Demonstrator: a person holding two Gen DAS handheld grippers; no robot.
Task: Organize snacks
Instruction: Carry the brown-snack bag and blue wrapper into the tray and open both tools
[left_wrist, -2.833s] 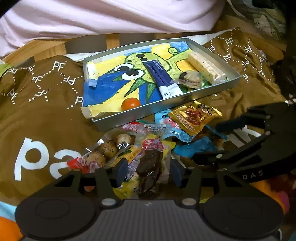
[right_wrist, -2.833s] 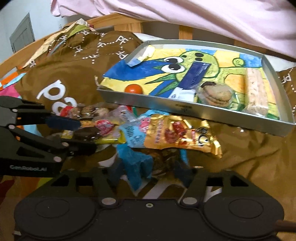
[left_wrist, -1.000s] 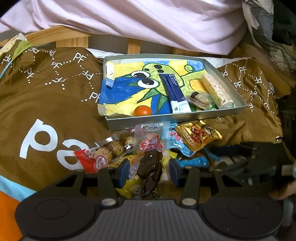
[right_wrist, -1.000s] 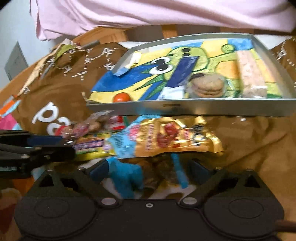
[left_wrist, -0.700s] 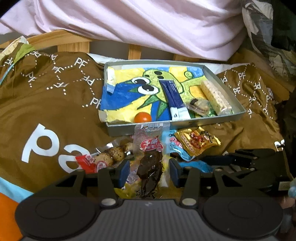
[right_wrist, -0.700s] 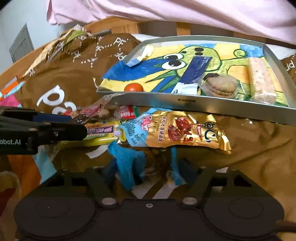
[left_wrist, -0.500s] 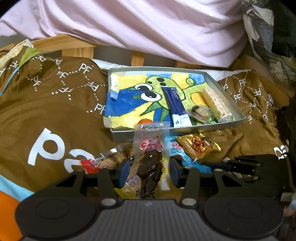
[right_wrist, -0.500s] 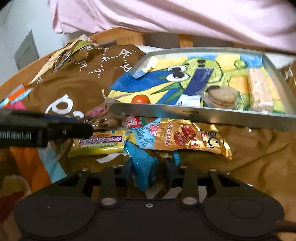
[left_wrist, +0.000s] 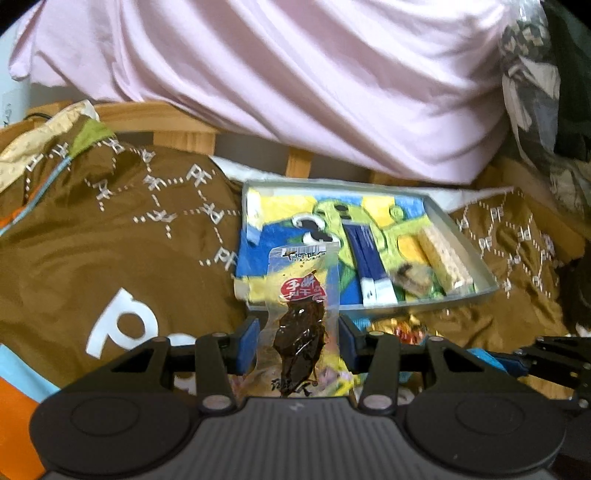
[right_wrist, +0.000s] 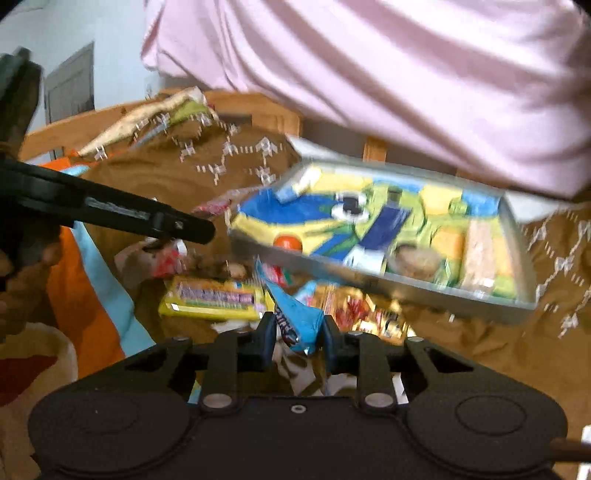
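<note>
A clear packet (left_wrist: 301, 325) is pinched upright in the left gripper (left_wrist: 297, 341), presumably lifted for carrying to the tray (left_wrist: 460, 236). A blue wrapper (right_wrist: 297, 321) is clamped in the right gripper (right_wrist: 298, 341), raised off the pile, likely for the same reason.

Brown printed cloth (left_wrist: 122, 236), pink fabric (left_wrist: 295, 81)

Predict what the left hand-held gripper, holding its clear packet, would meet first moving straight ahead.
Probably the near wall of the metal tray, packet tip first; depth is unclear, so it might pass over.
</note>
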